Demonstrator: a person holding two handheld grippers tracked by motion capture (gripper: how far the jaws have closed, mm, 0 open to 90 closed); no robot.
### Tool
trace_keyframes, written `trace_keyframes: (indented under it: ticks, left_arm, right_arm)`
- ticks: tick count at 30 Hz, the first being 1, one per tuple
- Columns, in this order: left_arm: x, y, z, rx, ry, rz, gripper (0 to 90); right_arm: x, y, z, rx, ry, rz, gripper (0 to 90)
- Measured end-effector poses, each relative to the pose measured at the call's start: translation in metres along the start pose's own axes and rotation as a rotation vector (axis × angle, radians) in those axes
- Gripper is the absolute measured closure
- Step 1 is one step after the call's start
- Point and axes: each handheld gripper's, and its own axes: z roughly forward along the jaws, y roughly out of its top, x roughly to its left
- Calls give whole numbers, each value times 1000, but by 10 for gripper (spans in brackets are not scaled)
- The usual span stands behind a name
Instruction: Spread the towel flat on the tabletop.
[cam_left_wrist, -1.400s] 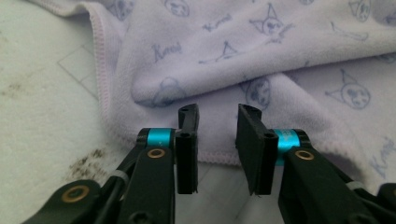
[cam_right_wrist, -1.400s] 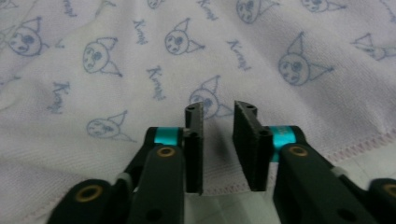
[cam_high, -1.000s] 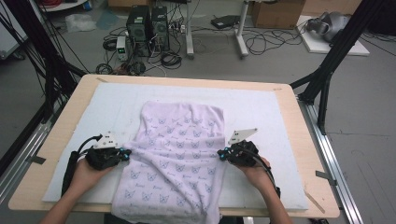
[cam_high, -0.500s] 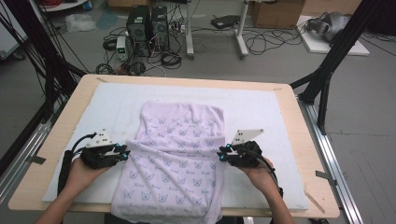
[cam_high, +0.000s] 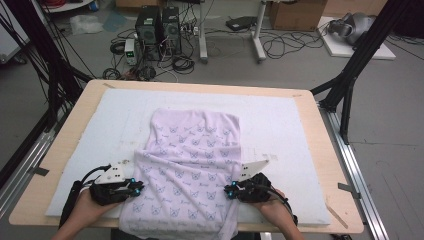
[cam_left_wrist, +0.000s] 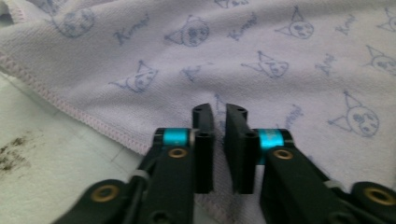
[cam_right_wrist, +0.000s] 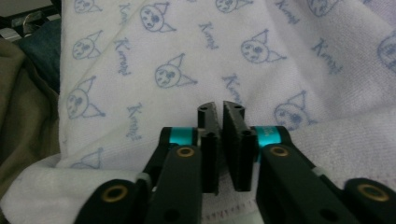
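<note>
Lavender towel (cam_left_wrist: 280, 51), printed all over in blue: a repeated script word set between small cat-like face drawings. In the left gripper view the word reads roughly "Kuromi", with blur leaving the last letters uncertain. The right gripper view shows the same towel (cam_right_wrist: 196, 56) with the same word at several angles. From the high view the print is too small to read.

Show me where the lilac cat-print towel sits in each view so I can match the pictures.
High view: the towel lies mid-table on the white mat, its near end hanging over the table's front edge.
Left gripper view: the towel spans the top and right, behind the jaws; its stitched hem runs diagonally at left.
Right gripper view: the towel covers most of the frame behind the jaws.
Shared landmark: the blue cat-face print.
</note>
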Motion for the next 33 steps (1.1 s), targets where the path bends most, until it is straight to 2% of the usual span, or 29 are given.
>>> trace_keyframes:
  ticks: [2,4,10,14,15,16,17,20,22,24,25,26,27,28,30,33]
  left_arm:
    - [-3,1,-1,12,13,17,875]
    - [-6,0,-3,13,16,14,878]
    - [-23,-8,-20,5,-4,17,880]
    - [-36,-11,-33,-17,-25,25,868]
    - [-37,-11,-34,-25,-19,21,810]
    - [-36,-10,-33,-26,-15,19,714]
    - [-34,-8,-31,-33,-22,15,673]
    - [-28,-1,-20,-32,-30,14,617]
    - [-27,1,-9,-9,-34,16,608]
    - [-28,0,-1,24,-33,31,622]
    - [-28,-1,-1,6,-27,38,644]
    - [-29,-1,-2,7,-39,38,771]
    - [-30,-1,-3,11,-38,43,843]
    - [-31,-1,-4,16,-31,47,860]
    - [-33,-2,-7,23,-31,54,870]
    - [-40,-6,-17,11,-44,51,873]
  right_arm:
    - [2,0,0,2,-15,-16,886]
    - [5,0,-2,-4,-18,-11,888]
    - [18,-4,-12,-22,10,-19,888]
    - [32,-8,-24,-61,21,-26,875]
    - [33,-8,-28,-86,24,-24,807]
    - [33,-7,-29,-98,18,-15,747]
    - [33,-5,-29,-89,24,-12,725]
    - [31,2,-16,-53,37,-40,651]
    - [29,7,-4,-26,55,-49,630]
    - [27,8,6,4,69,-46,660]
    - [26,8,10,19,76,-57,718]
    - [26,6,11,6,66,-63,816]
    - [25,6,10,10,87,-56,845]
    - [25,6,10,14,98,-49,859]
    - [28,6,9,19,94,-67,869]
    - [36,5,5,11,118,-82,869]
